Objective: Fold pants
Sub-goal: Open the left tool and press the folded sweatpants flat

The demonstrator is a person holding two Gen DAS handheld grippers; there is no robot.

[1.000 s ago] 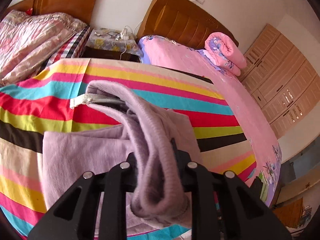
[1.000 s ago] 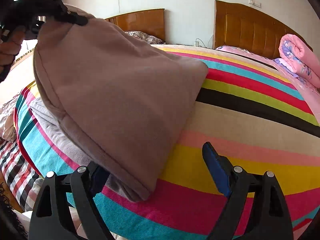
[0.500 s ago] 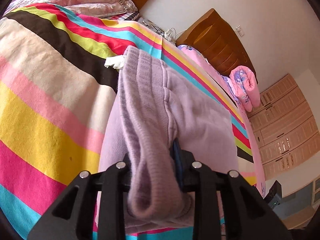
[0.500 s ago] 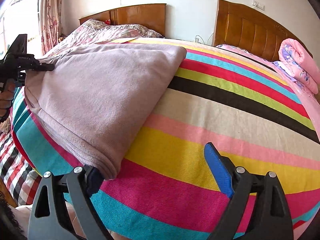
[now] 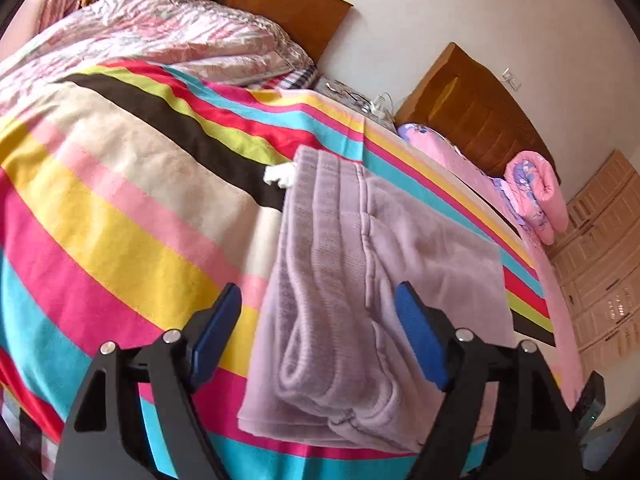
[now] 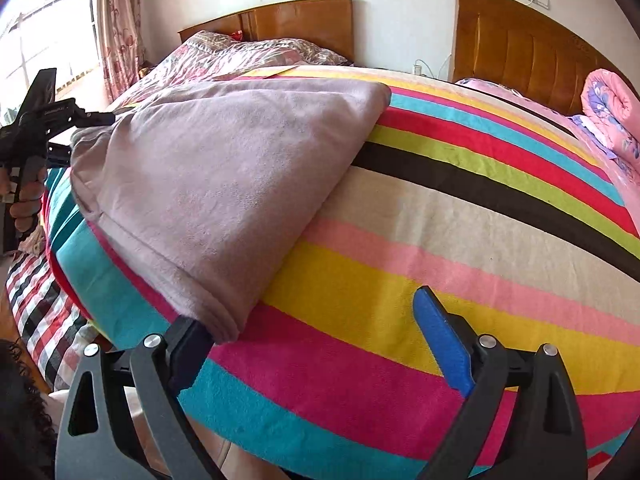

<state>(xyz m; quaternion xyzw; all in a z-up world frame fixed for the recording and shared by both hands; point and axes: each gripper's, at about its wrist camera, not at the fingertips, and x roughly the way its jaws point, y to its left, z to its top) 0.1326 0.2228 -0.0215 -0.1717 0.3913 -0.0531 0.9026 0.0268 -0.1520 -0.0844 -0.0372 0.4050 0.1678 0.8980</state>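
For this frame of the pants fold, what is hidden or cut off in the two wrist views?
- Pants, left wrist view: near hem runs behind the left gripper, whose jaws have just opened.
- Same pants, right wrist view: underside layers hidden by the top layer.
- Right gripper: left pad hidden by the fold's corner.
- Person's hand: cut by frame edge.

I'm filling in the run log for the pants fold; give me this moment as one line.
left gripper: open, jaws just opened, astride waistband | right gripper: open, empty | pants: folded, lying on striped blanket
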